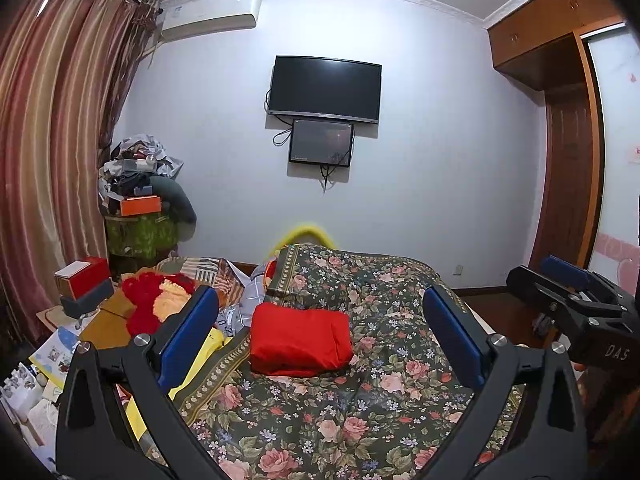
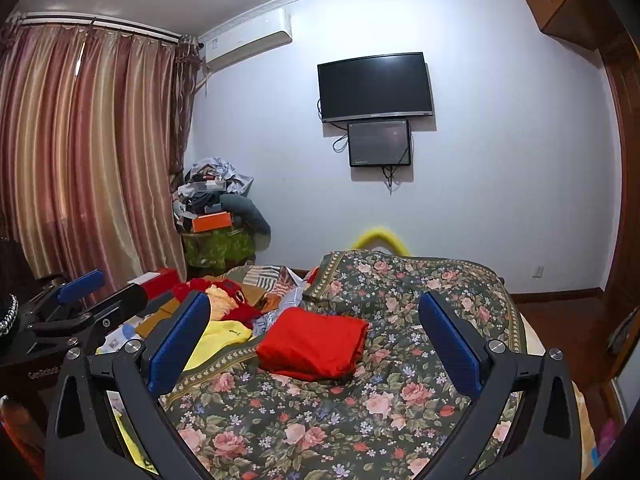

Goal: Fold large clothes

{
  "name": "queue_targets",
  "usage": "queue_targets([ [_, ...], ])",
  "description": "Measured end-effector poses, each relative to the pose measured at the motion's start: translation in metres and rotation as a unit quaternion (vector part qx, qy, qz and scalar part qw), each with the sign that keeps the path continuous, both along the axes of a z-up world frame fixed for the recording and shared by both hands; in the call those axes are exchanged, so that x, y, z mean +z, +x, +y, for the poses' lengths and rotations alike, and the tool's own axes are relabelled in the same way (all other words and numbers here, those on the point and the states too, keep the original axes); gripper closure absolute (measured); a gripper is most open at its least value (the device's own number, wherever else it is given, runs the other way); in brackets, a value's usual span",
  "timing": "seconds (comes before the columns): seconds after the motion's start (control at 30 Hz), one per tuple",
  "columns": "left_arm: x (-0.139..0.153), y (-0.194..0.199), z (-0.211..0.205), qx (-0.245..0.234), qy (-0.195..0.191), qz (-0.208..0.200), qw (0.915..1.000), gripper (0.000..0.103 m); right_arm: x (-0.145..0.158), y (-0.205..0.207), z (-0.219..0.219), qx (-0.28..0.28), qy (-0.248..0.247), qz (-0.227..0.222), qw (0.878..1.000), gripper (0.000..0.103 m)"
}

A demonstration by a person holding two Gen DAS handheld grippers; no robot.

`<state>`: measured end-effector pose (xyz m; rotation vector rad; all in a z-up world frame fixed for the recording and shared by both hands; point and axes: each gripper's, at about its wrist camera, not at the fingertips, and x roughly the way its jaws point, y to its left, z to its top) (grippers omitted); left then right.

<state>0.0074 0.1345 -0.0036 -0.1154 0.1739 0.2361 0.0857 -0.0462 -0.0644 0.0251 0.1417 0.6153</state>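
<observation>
A red garment (image 1: 301,338) lies folded into a compact rectangle on the floral bedspread (image 1: 360,420); it also shows in the right wrist view (image 2: 314,343). My left gripper (image 1: 320,332) is open and empty, held above the bed with the red garment seen between its blue pads. My right gripper (image 2: 314,340) is open and empty too, raised in the same way. The right gripper shows at the right edge of the left wrist view (image 1: 568,284), and the left gripper at the left edge of the right wrist view (image 2: 84,292).
A yellow garment (image 2: 218,340), a red and orange knit (image 2: 228,296) and other loose clothes lie on the bed's left side. Boxes and papers (image 1: 80,280) crowd the left. A cluttered stand (image 1: 138,208) fills the corner by the curtains. A wardrobe (image 1: 568,160) stands right.
</observation>
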Motion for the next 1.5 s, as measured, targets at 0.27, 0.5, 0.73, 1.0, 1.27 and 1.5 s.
queue_targets([
  [0.27, -0.001, 0.001, -0.001, 0.002, -0.004, 0.002, 1.0000, 0.000, 0.001, 0.000, -0.001, -0.002, 0.002, 0.004, 1.000, 0.000],
  [0.5, -0.005, 0.003, -0.005, 0.000, -0.003, 0.004, 1.0000, 0.000, 0.001, -0.001, -0.003, -0.002, 0.005, 0.005, 1.000, 0.000],
  [0.73, -0.006, 0.005, -0.012, -0.004, -0.001, 0.006, 1.0000, 0.000, 0.002, -0.001, -0.003, -0.006, 0.007, 0.007, 1.000, 0.000],
  [1.0, -0.005, 0.007, -0.015, -0.024, -0.005, 0.013, 0.9996, 0.000, 0.003, 0.003, -0.003, -0.009, 0.007, 0.014, 1.000, 0.000],
  [1.27, -0.005, 0.010, -0.019, -0.026, -0.004, 0.016, 0.9995, 0.000, 0.002, 0.002, -0.004, -0.014, 0.010, 0.016, 1.000, 0.000],
  [1.5, -0.004, 0.008, -0.018, -0.026, -0.005, 0.015, 0.9995, 0.000, 0.001, 0.003, -0.004, -0.015, 0.013, 0.021, 1.000, 0.000],
])
